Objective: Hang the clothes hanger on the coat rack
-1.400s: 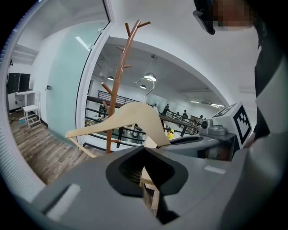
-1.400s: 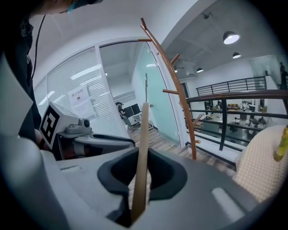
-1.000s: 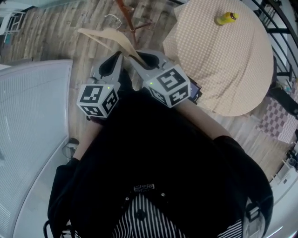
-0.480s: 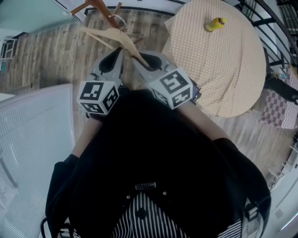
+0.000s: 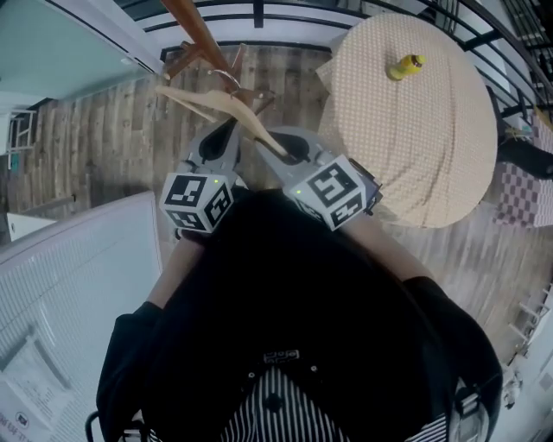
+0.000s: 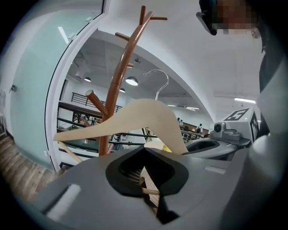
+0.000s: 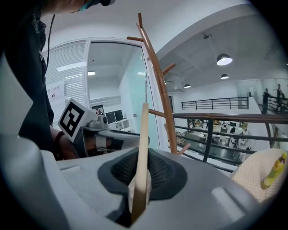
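A pale wooden clothes hanger point(image 5: 216, 104) with a metal hook point(image 5: 226, 78) is held up between both grippers, just short of the brown coat rack point(image 5: 194, 26). My left gripper point(image 5: 226, 142) is shut on the hanger's thin lower bar point(image 6: 150, 191); the hanger body point(image 6: 135, 119) and hook point(image 6: 157, 81) rise ahead of it, beside the rack's pole point(image 6: 119, 81). My right gripper point(image 5: 285, 147) is shut on the hanger's right arm, which stands edge-on point(image 7: 141, 148) between its jaws. The rack's pegs point(image 7: 155, 58) branch out just behind.
A round table with a checked cloth point(image 5: 415, 129) stands to the right and bears a yellow bottle point(image 5: 404, 66). A black railing point(image 5: 259, 13) runs behind the rack. A glass wall point(image 5: 60, 52) is at the left, a white ribbed surface point(image 5: 60, 293) at lower left.
Both grippers have carried the hanger forward and slightly up toward the coat rack, whose pole and pegs now show larger and closer. Both grips are unchanged.
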A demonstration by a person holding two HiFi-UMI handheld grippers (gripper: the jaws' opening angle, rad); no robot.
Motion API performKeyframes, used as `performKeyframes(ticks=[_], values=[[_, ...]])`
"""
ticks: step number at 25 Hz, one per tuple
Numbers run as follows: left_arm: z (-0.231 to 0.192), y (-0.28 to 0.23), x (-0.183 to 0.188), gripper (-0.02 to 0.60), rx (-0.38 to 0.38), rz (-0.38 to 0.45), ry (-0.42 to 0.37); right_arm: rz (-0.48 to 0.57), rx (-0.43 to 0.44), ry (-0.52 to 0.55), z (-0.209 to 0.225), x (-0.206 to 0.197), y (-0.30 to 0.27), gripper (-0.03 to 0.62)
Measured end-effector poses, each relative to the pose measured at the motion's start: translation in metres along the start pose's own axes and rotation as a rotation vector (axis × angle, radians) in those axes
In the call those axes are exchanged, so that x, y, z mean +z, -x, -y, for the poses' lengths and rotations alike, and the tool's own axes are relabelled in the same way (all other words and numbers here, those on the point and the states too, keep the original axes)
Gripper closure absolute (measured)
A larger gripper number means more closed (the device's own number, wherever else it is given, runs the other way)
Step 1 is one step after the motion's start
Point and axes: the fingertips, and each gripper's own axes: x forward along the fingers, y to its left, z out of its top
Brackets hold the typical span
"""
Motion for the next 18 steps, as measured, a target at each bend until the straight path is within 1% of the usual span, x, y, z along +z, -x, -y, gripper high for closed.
performKeyframes(ticks=[3,8,13,18], values=[[-0.022,0.002,0.008,0.578,-0.046,-0.006,-0.011,0.005,-0.009,0.016,-0.008,0.011,-0.025,0.537],[-0.059,0.010,0.016,0.578,-0.111,-0.010,-0.023,-0.001,-0.028,0.011,-0.019,0.019,-0.063,0.536],[-0.083,0.020,0.010,0.577,-0.195,-0.047,-0.008,-0.022,-0.058,-0.025,-0.034,0.011,-0.090,0.537],[-0.102,0.027,0.000,0.577,-0.260,-0.054,0.023,-0.048,-0.108,-0.036,-0.047,0.006,-0.109,0.537]])
